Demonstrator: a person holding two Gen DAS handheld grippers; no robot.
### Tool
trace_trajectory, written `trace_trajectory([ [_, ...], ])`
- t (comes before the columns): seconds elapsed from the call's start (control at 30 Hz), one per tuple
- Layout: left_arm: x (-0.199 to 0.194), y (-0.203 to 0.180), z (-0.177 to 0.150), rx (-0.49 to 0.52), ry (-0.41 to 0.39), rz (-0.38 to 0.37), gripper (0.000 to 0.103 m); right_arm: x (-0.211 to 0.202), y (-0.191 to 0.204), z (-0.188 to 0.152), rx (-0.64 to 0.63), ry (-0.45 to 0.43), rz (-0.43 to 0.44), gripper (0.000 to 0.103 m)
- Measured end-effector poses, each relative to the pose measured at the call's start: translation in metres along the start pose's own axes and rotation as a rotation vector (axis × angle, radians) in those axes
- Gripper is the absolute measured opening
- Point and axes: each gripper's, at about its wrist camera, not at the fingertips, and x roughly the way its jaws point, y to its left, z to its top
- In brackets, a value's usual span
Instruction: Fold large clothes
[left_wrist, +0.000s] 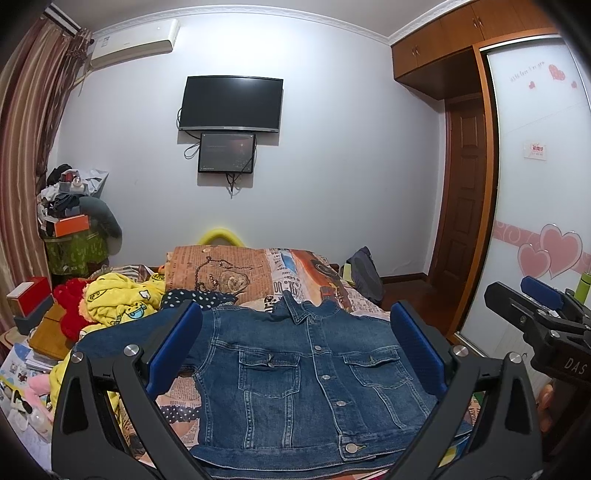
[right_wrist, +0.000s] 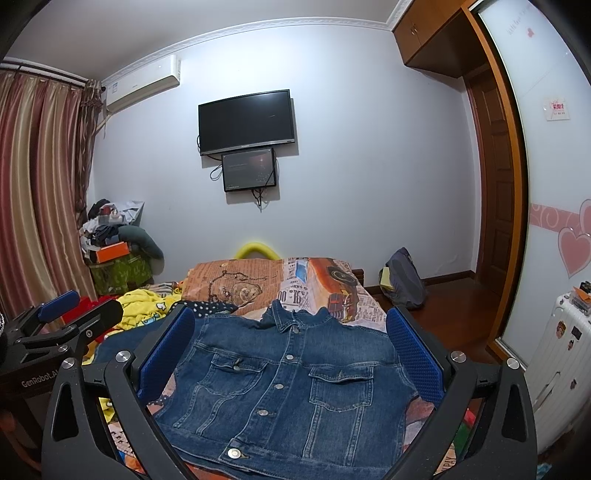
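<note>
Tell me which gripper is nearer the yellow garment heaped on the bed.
Left. The left gripper hovers open over the denim jacket on the side of the yellow garment; the right gripper hovers open farther off, toward the wardrobe.

Denim jacket (left_wrist: 295, 384) flat on bed (left_wrist: 295, 273), left claw (left_wrist: 295, 354) spread wide

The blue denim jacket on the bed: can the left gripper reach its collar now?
Probably yes: the blue denim jacket lies flat, its collar uncovered, and the open left gripper faces it.
</note>
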Motion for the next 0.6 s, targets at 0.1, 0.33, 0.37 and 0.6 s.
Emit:
trace_trajectory([
  [0.1,0.0012,-0.0007,0.0006,0.001,0.002,-0.002,0.102,-0.0001,-0.0008,0.0003,0.004,0.0,0.002,0.103],
  [0.33,0.0027,-0.0024,-0.0004,0.004,0.004,0.002,0.102,0.0002,-0.0005,0.0013,0.003,0.002,0.001,0.103],
  [0.37,0.0032,-0.0021,-0.0007,0.004,0.004,0.002,0.102,0.0007,-0.0005,0.0012,0.004,0.002,0.001,0.103],
  [0.6,0.0034,-0.0015,-0.0007,0.003,0.003,0.004,0.102,0.0005,-0.0015,0.0031,0.006,0.004,0.0,0.103],
])
